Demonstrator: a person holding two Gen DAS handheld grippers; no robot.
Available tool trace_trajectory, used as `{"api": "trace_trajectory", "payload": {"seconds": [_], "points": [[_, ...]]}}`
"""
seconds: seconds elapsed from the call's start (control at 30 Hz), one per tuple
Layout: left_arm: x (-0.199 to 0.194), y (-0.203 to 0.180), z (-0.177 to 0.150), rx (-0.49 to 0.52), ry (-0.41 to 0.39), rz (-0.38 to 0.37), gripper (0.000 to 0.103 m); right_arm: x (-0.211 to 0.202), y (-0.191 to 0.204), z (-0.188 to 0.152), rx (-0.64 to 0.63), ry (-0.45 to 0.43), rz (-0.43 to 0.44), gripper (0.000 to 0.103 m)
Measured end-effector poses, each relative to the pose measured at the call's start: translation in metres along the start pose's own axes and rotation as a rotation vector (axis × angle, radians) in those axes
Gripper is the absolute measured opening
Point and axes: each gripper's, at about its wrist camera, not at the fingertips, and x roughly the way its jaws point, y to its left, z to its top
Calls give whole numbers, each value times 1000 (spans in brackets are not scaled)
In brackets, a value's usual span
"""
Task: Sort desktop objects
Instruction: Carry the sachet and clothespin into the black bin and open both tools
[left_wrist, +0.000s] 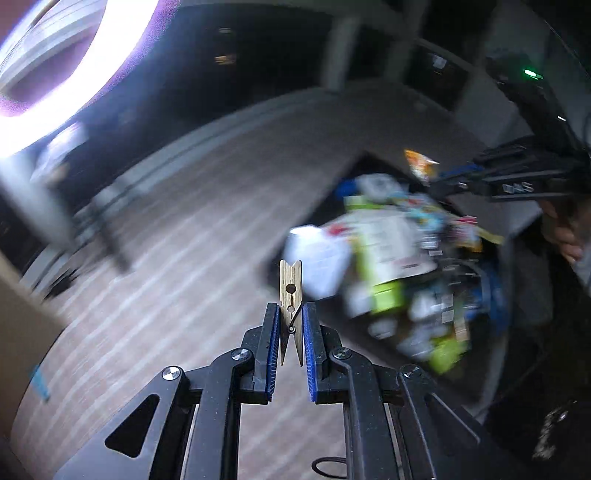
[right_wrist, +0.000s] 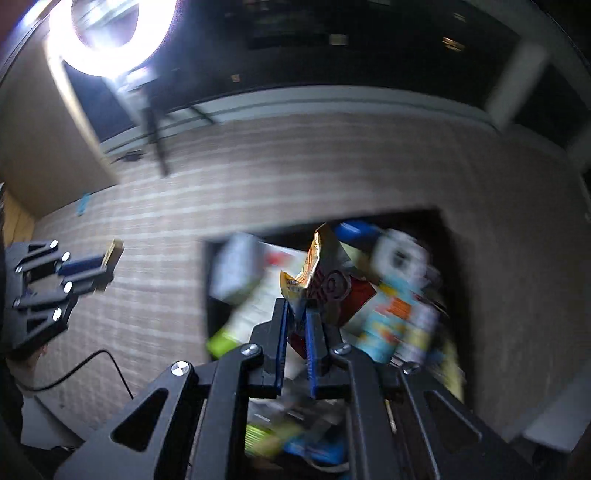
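Left gripper (left_wrist: 290, 314) clamps a clothespin (left_wrist: 290, 284) and right gripper (right_wrist: 295, 314) pinches a snack packet (right_wrist: 321, 273), both apparently lifted from the bin (right_wrist: 458, 258) for sorting.

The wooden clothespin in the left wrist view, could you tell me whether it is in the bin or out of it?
Out: the clothespin is clamped in the left tool, beside the cluttered bin.

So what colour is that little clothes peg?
Pale, natural wood, with a metal spring. The clothespin shows best in the left wrist view, pinched between blue-padded fingers.
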Motion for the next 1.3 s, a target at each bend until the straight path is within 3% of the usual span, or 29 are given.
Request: {"api": "trace_trajectory", "payload": {"seconds": [0.17, 0.33, 0.67, 0.77, 0.87, 1.03, 1.2, 1.3], "points": [[19, -71, 32, 86, 23, -82, 12, -3, -59, -32, 106, 26, -38, 9], [41, -127, 59, 151, 40, -145, 12, -2, -89, -53, 180, 30, -24, 9], [79, -184, 71, 220, 100, -164, 12, 20, -121, -70, 235, 76, -40, 9], [85, -187, 73, 208, 117, -178, 14, 24, -125, -74, 244, 90, -39, 11], [87, -184, 76, 178, 124, -190, 29, 24, -127, -78, 266, 101, -37, 14], [77, -172, 75, 164, 96, -163, 29, 13, -127, -80, 277, 73, -47, 19], [59, -140, 68, 121, 61, -94, 29, -2, -116, -77, 274, 27, -41, 21], [45, -103, 58, 67, 40, -9, 29, -8, -98, -76, 243, 3, -41, 23]]}}
